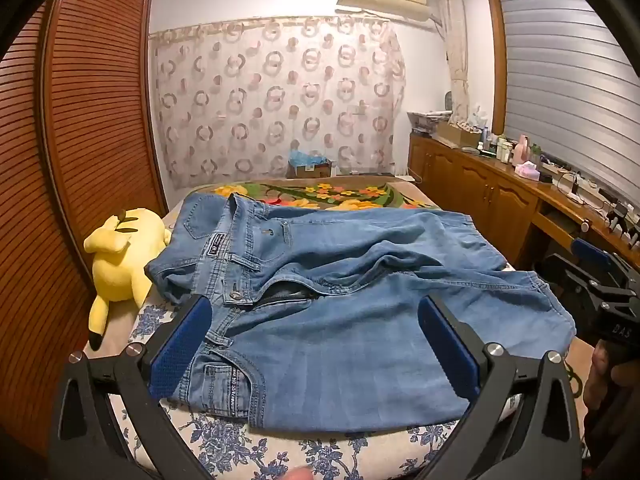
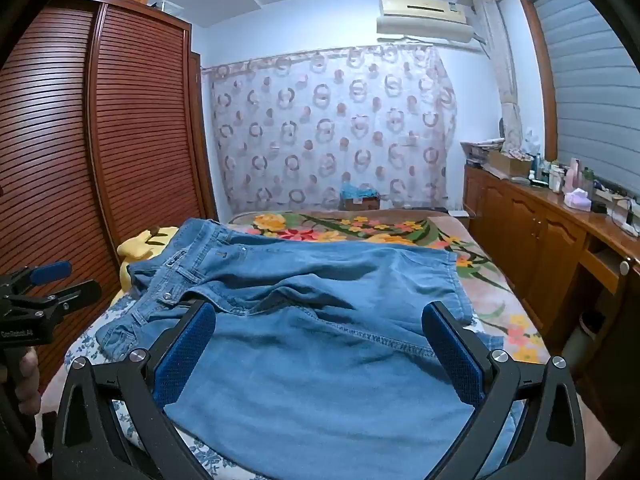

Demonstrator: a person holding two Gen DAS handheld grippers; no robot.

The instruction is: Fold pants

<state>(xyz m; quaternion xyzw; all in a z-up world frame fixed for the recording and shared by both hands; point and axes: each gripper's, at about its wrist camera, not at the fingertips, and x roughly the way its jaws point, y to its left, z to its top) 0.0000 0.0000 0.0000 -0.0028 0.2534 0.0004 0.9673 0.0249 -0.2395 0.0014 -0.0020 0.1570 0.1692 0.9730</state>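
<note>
Light blue jeans point(image 1: 328, 312) lie rumpled on the bed, waistband to the left and the fly open, legs running right. They also show in the right wrist view point(image 2: 312, 340). My left gripper point(image 1: 314, 312) is open, its blue pads point(image 1: 182, 344) wide apart above the near waistband and hip. My right gripper point(image 2: 318, 320) is open above the near leg, holding nothing. The right gripper also shows at the right edge of the left wrist view point(image 1: 592, 276), and the left gripper at the left edge of the right wrist view point(image 2: 48, 280).
A yellow plush toy point(image 1: 120, 256) lies at the bed's left edge by the jeans. A brown louvered wardrobe point(image 1: 80, 140) stands left. A wooden cabinet point(image 1: 500, 196) with bottles runs along the right. A floral blanket point(image 1: 320, 194) covers the far bed.
</note>
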